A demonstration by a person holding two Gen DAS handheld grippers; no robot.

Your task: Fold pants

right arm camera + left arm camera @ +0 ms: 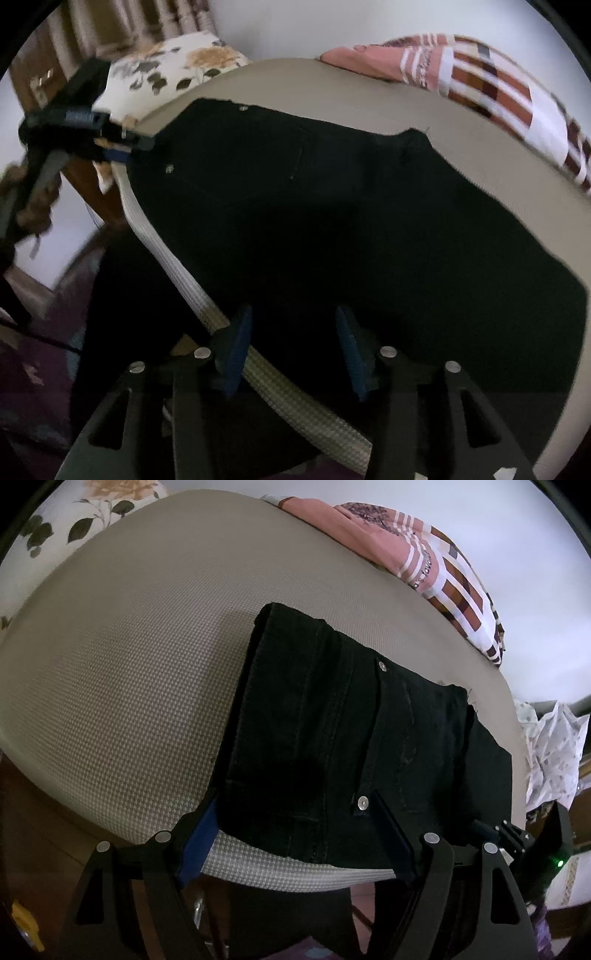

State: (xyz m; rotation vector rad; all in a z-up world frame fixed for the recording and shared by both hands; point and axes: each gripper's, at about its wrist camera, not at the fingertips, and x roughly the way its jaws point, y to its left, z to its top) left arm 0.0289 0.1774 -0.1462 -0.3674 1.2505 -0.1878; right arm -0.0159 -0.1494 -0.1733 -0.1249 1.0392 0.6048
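Mattress (122, 672) was spread with black pants (332, 738), folded at its near edge; a quilt (450, 568) was heaped at the far right. Left gripper (295, 834) was held wide open around the pants' near edge. Right gripper (293, 354) was likewise open, nothing gripped.

The pink patterned blanket (417, 559) carries small print, partly legible as "favorite"
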